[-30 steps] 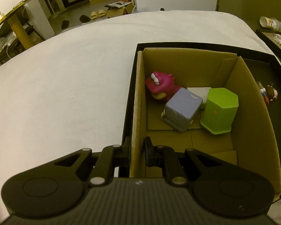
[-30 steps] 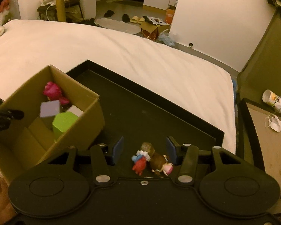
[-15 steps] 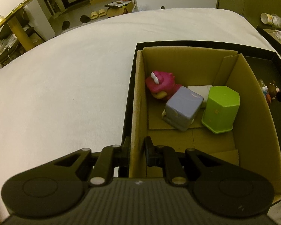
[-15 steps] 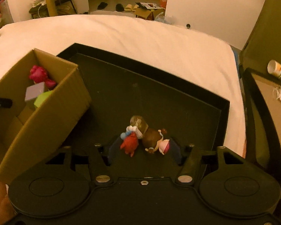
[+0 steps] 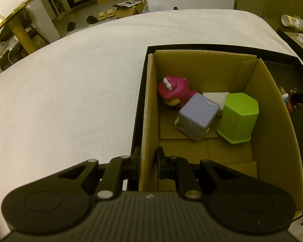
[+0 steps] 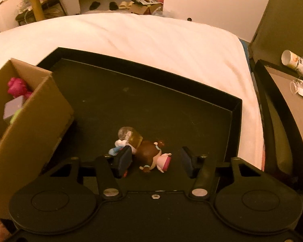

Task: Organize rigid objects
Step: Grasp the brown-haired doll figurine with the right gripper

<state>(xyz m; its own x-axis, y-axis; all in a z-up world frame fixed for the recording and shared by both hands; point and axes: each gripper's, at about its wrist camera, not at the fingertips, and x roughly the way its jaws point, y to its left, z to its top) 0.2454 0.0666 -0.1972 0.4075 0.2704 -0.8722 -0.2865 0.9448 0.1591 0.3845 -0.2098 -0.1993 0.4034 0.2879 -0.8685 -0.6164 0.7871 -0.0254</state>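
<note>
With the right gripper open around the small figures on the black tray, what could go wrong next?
1. The right gripper straddles only the brown-and-pink figure; the red-and-blue figure lies at its left finger, so closing may push that one away.
2. The left gripper pinches the cardboard box wall; pulling might tip it.

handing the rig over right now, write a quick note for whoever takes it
Left hand-held gripper: shut on the near wall of the cardboard box, holding it.
Right hand-held gripper: open, low over the black tray, the brown-and-pink figurine lying between its fingers, not yet gripped.
In the box: pink toy, lavender block, green container, a white item behind them.
Left on the tray: the figurine cluster, including a blue-and-white one and a clear-capped piece.
Next, probably: close on a figurine and move it to the box.
</note>
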